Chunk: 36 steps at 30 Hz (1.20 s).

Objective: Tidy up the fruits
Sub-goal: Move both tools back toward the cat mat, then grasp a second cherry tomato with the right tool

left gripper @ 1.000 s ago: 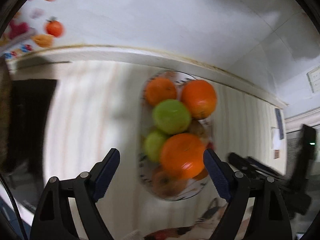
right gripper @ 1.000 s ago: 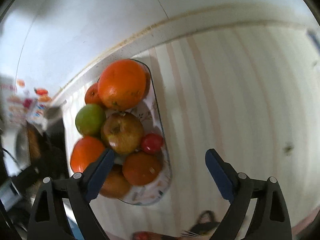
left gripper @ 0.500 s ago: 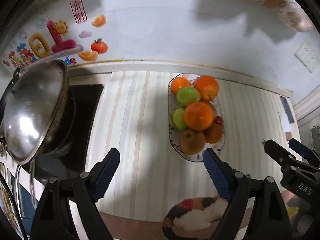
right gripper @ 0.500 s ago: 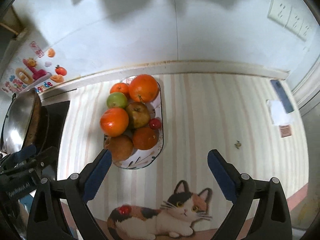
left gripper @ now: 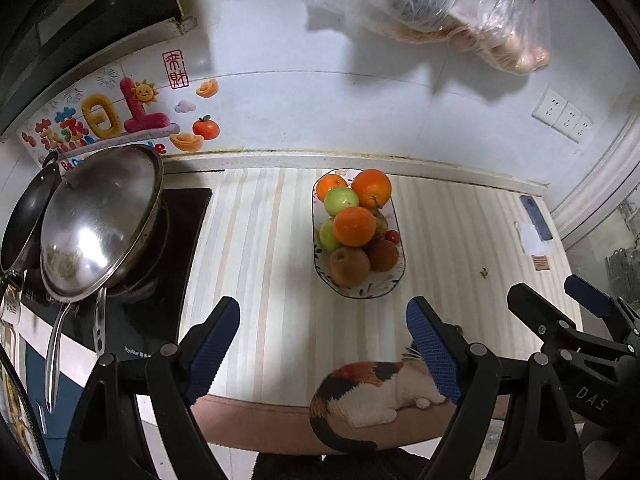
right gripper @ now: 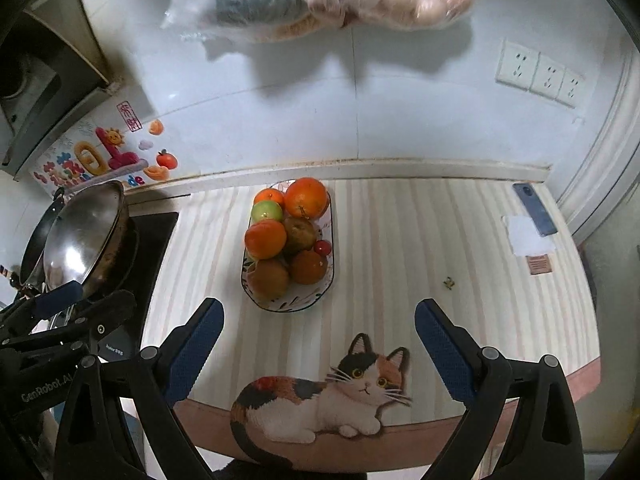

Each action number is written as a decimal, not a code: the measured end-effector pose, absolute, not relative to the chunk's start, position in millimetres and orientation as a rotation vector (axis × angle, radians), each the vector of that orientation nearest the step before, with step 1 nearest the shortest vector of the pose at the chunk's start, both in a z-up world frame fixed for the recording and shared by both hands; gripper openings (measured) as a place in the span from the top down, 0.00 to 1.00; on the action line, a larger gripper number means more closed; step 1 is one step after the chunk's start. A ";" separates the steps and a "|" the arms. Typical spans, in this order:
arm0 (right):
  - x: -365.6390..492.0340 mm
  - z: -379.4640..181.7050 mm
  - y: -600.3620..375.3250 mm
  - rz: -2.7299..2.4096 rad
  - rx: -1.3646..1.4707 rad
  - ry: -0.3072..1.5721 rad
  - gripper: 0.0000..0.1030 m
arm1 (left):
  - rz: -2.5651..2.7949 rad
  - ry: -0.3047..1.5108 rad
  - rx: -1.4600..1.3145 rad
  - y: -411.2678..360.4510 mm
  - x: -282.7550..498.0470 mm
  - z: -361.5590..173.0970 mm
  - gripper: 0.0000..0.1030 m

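Glossy round fruits (left gripper: 354, 226) heap an oval ceramic dish (left gripper: 362, 290) on striped mat (left gripper: 260, 248).

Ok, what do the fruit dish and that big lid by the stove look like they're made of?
The fruit dish looks like glazed ceramic: a white glossy oval with small painted motifs on the wall and a thin dark rim, though melamine can't be ruled out. The lid looks like bare polished steel: a silver dome with mirror-like glare and a matching metal handle.

In front of me: glossy white tiled wall (right gripper: 400, 112), white triple wall sockets (right gripper: 538, 74), colourful festive wall stickers (left gripper: 120, 120). Striped cream table mat with calico cat print (right gripper: 400, 248), black stovetop (left gripper: 184, 216) left.
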State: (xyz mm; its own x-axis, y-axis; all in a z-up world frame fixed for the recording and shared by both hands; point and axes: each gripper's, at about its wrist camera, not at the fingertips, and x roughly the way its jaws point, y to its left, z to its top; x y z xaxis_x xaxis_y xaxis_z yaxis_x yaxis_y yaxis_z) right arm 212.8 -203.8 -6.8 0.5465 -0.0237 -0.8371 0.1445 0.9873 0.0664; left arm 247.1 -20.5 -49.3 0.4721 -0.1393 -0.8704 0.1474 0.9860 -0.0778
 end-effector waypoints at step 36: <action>232.7 -235.6 -162.3 0.161 0.304 1.439 0.40 | 0.041 1.456 0.053 25.4 246.2 -242.7 0.05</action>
State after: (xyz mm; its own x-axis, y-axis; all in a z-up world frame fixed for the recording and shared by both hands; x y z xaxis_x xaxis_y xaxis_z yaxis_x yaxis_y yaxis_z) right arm 232.7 -162.3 -235.6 0.1299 0.2904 -0.9480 0.0732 0.9507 0.3013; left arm 246.2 25.4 -242.7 0.1141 0.0601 -0.9916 0.0044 0.9981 0.0610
